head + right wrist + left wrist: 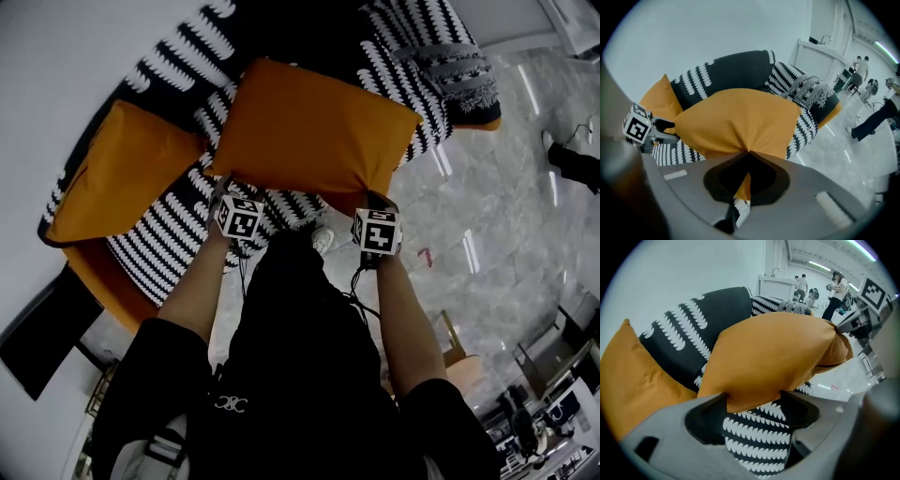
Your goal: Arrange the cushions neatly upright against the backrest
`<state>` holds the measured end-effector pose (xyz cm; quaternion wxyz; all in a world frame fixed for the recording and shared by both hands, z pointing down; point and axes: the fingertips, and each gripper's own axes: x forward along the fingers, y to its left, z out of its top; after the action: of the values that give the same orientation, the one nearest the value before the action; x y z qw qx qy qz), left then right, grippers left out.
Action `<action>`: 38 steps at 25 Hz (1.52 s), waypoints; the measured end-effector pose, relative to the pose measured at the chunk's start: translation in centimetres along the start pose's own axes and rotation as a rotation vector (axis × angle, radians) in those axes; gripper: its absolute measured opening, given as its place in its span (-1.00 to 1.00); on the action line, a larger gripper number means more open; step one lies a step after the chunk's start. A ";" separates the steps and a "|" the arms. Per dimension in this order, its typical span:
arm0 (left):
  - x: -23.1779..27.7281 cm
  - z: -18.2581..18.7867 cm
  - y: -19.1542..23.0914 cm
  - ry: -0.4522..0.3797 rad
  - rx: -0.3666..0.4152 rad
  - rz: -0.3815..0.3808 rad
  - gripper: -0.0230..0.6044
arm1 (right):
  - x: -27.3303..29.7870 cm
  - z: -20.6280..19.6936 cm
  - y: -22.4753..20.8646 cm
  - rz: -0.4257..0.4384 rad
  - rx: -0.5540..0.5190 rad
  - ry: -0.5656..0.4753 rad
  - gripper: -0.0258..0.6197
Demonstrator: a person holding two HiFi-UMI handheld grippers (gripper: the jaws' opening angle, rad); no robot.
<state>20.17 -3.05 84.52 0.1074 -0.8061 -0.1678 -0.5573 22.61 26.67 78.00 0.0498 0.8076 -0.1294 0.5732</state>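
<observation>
An orange cushion (314, 127) hangs lifted over the black-and-white patterned sofa (173, 239), held by its near edge. My right gripper (375, 199) is shut on that edge, and the fabric (740, 119) puckers into the closed jaws (747, 152). My left gripper (223, 185) stands open at the cushion's other near corner; the edge (773, 357) lies loosely between the wide jaws (752, 400), unpinched. A second orange cushion (117, 173) leans against the dark backrest (712, 305) at the left.
A black-and-white fringed cushion or throw (450, 61) lies at the sofa's far right end. A white wall (66, 56) runs behind the sofa. Glossy marble floor (487, 216) spreads to the right, with people (836, 291) standing far off and a shoe (323, 240) below.
</observation>
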 end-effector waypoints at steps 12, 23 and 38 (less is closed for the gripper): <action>-1.2 8.2 0.7 -0.050 -0.111 -0.098 -0.80 | -0.9 7.3 -2.9 -0.012 0.017 -0.084 -0.89; -11.7 12.3 -3.3 -0.188 -0.248 -0.113 -0.82 | -8.2 8.5 -6.1 -0.021 -0.084 -0.188 -0.89; -17.4 12.2 -10.2 -0.215 -0.346 -0.183 -0.82 | -12.6 11.2 -9.9 0.017 -0.284 -0.172 -0.89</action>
<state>21.13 8.13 63.75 -0.1019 -0.8486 -0.1528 -0.4961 31.58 35.52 63.03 0.1476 0.8374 -0.2196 0.4783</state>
